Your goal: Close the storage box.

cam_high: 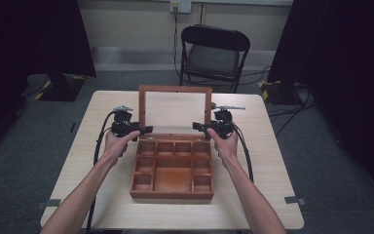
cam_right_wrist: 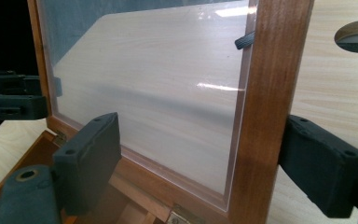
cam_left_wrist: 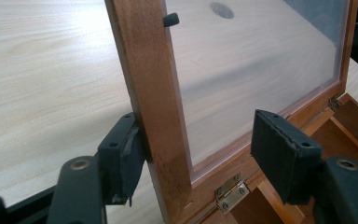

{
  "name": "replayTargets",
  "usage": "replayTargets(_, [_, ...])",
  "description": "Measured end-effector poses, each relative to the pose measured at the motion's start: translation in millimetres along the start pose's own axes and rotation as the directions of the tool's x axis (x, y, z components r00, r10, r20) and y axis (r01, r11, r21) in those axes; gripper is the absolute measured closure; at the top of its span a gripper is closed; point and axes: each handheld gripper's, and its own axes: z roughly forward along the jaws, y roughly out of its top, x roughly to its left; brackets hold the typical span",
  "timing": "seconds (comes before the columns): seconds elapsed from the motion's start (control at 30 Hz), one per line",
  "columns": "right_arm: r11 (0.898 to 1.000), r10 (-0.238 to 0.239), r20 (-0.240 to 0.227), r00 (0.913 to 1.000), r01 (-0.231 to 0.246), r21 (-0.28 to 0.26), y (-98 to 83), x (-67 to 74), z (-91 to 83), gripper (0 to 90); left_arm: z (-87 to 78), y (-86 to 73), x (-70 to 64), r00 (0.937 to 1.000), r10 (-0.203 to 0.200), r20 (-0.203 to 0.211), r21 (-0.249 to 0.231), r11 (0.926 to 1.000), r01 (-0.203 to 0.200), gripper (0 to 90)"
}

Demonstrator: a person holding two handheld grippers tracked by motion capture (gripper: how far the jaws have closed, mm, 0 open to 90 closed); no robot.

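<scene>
A wooden box [cam_high: 171, 194] with several empty compartments stands mid-table, its glass-paned lid [cam_high: 175, 109] raised upright. My left gripper [cam_high: 145, 129] is at the lid's left rail [cam_left_wrist: 149, 93]. It is open [cam_left_wrist: 200, 144] and straddles the rail: one pad [cam_left_wrist: 121, 156] touches the rail's outer face, the other pad [cam_left_wrist: 284, 156] hangs apart in front of the glass. My right gripper [cam_high: 198, 126] mirrors this at the right rail [cam_right_wrist: 265, 93]. It is open [cam_right_wrist: 205, 156], with one pad [cam_right_wrist: 324, 168] against the rail's outer side and the other pad [cam_right_wrist: 91, 156] off the pane.
The light wooden table [cam_high: 78, 161] has free room on both sides of the box. A black folding chair [cam_high: 214, 53] stands beyond the far edge. A brass hinge [cam_left_wrist: 230, 195] joins lid and box. A round cable hole [cam_right_wrist: 356, 37] sits in the tabletop.
</scene>
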Motion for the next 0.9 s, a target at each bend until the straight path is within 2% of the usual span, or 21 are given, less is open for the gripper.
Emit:
replayTargets(0.2, [1.000, 0.011, -0.006, 0.9999, -0.011, 0.010, 1.8, 0.2, -3.6, 18.0, -3.0, -0.3, -0.5, 0.9999, 0.007, -0.010, -0.009, 0.9999, -0.007, 41.9])
replayTargets(0.4, [1.000, 0.012, 0.016, 0.9998, -0.012, -0.010, 0.8, -0.3, -7.4, 29.5, -7.1, -0.2, 0.2, 0.9998, 0.018, -0.014, -0.007, 0.9998, -0.018, 46.7])
replayTargets(0.5, [1.000, -0.002, 0.030, 0.9996, 0.002, -0.014, 0.5, -0.1, -9.3, 35.1, -8.7, -0.4, 0.4, 0.9996, 0.021, -0.016, -0.014, 0.9997, -0.022, 49.3])
replayTargets(0.63, [1.000, 0.009, 0.029, 0.9995, -0.008, -0.019, 1.0, -2.5, -14.1, 44.3, -11.7, 0.2, -0.5, 0.9996, 0.024, -0.013, -0.023, 0.9994, -0.025, 50.8])
replayTargets(0.9, [0.999, -0.036, 0.046, 0.9983, 0.036, -0.006, 2.1, -1.0, -21.4, 55.8, -16.7, 0.6, -2.3, 0.9996, 0.029, -0.005, -0.040, 0.9988, -0.029, 53.7])
